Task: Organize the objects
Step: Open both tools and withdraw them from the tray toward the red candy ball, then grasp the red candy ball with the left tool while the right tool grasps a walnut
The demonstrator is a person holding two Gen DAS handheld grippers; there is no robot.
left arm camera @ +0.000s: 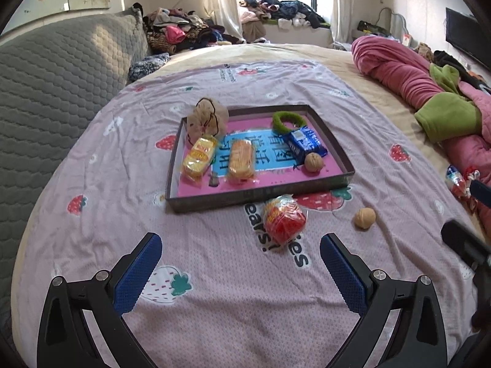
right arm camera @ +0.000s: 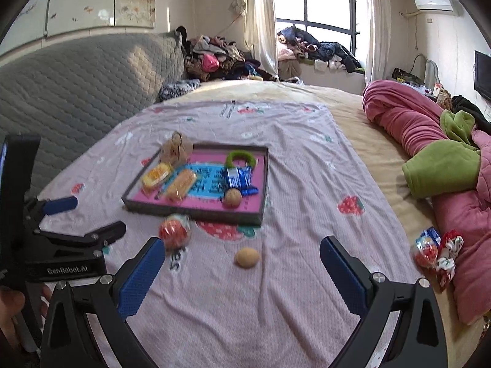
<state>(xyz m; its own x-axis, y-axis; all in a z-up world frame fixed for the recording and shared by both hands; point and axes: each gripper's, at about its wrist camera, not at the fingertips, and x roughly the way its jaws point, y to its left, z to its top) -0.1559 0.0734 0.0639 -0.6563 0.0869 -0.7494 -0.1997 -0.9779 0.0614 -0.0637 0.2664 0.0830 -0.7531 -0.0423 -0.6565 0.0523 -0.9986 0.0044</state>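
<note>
A shallow dark tray [left arm camera: 260, 197] with a pink floor sits mid-bed. It holds a beige mesh pouch [left arm camera: 207, 119], a yellow snack packet [left arm camera: 199, 158], a biscuit packet [left arm camera: 241, 161], a green ring [left arm camera: 287, 121], a blue packet [left arm camera: 303, 144] and a walnut [left arm camera: 313, 162]. In front of the tray lie a red snack packet [left arm camera: 284, 220] and a loose walnut [left arm camera: 365, 218]. My left gripper [left arm camera: 241, 239] is open and empty, just short of the red packet. My right gripper [right arm camera: 243, 243] is open too. The loose walnut [right arm camera: 247, 257] lies on the sheet between its fingers, untouched.
A rolled pink quilt [right arm camera: 429, 141] with green cuffs lines the right side. Wrapped sweets [right arm camera: 432, 250] lie beside it. A grey quilted headboard [left arm camera: 46, 92] stands at the left. Piles of clothes [left arm camera: 184, 30] fill the far end. The strawberry-print sheet [left arm camera: 245, 306] covers the bed.
</note>
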